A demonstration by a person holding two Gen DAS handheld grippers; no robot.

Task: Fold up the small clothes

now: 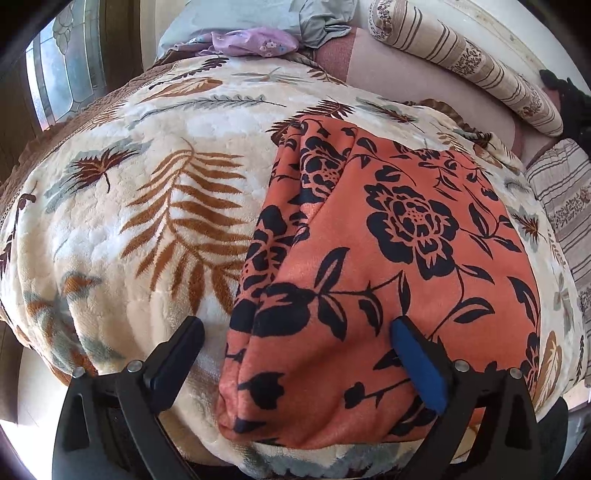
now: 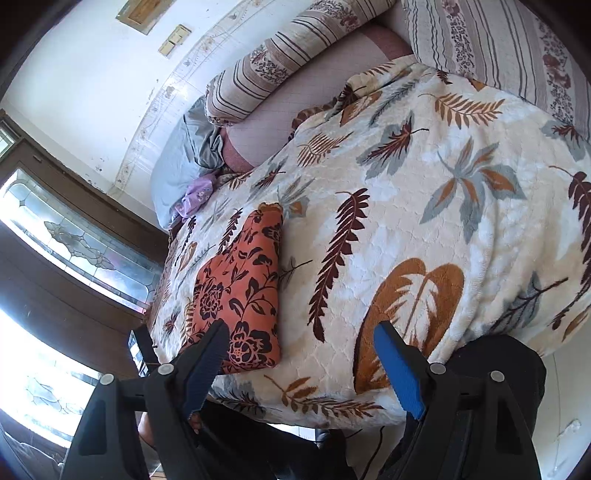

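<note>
A cream blanket (image 1: 122,206) printed with brown and grey leaves covers the bed under me and fills most of both views. Along its far edge lie striped floral pillows (image 1: 469,62), and at the head end a pale blue-grey cloth (image 1: 229,18) sits bunched with a small lilac flowered garment (image 1: 251,42) against it. A leaded glass window (image 2: 74,236) in a dark wooden frame stands beyond the side of the bed.

The orange garment (image 1: 388,266) with black flowers lies on the blanket, folded into a long, flat packet with layered edges showing along one side. Its near end reaches almost to the blanket's edge.

My left gripper (image 1: 297,349) hovers just over that near end with its fingers spread wide, one either side of the cloth, pinching nothing. My right gripper (image 2: 299,354) is also spread wide and holds nothing; its black finger (image 2: 207,358) overlaps the garment's near corner in the view, while the blue-padded one sits over bare blanket.
</note>
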